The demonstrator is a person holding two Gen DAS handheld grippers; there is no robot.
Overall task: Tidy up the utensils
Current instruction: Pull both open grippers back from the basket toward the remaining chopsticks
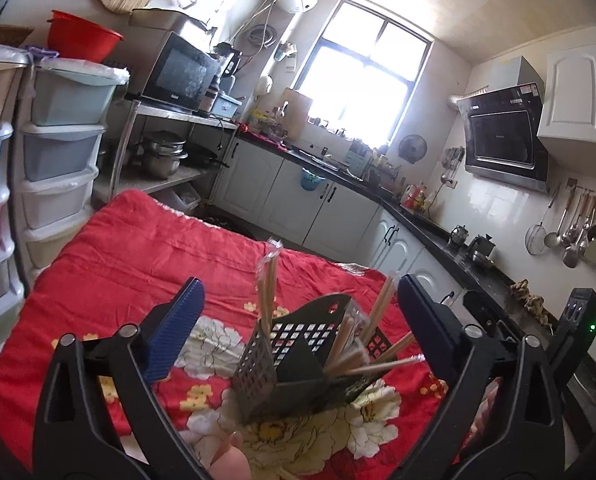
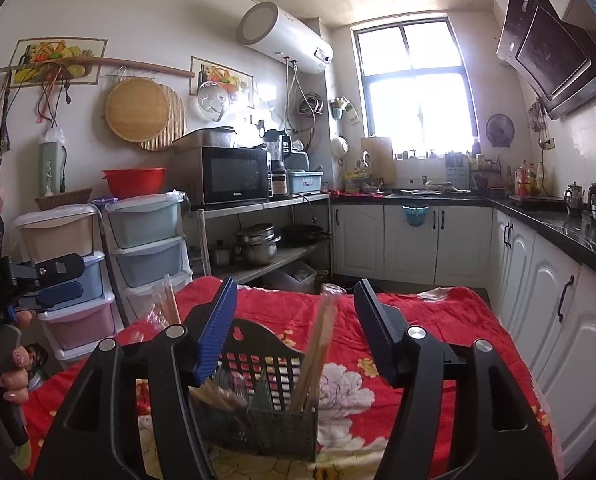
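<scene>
Both grippers hang over the red floral cloth (image 1: 110, 248) on the surface, w/ the black caddy (image 2: 258, 408) sitting mid-cloth, near edge. Left gripper (image 1: 298, 320) is spread wide, jaws either side of the caddy, nothing pinched; right gripper (image 2: 294, 328) is also apart, less wide, empty, its jaws framing the caddy's tall back panel. Wrapped chopsticks (image 2: 313, 344) stand upright in the caddy's right compartment; another bundle (image 2: 218, 396) leans low in the left one, and there may be forks beside it, too blurry to be sure. From the left view several sticks (image 1: 373, 356) splay out to the right over the rim, some nearly flat, so not neat yet. One more wrapped pair (image 2: 166, 304) shows at the far left of the cloth, can't tell if it's in the caddy or loose. So I'd say most of the sorting's done: utensils are in the caddy, both grippers free. What's left, prob.: tidy the leaning sticks, check that left pair.
</scene>
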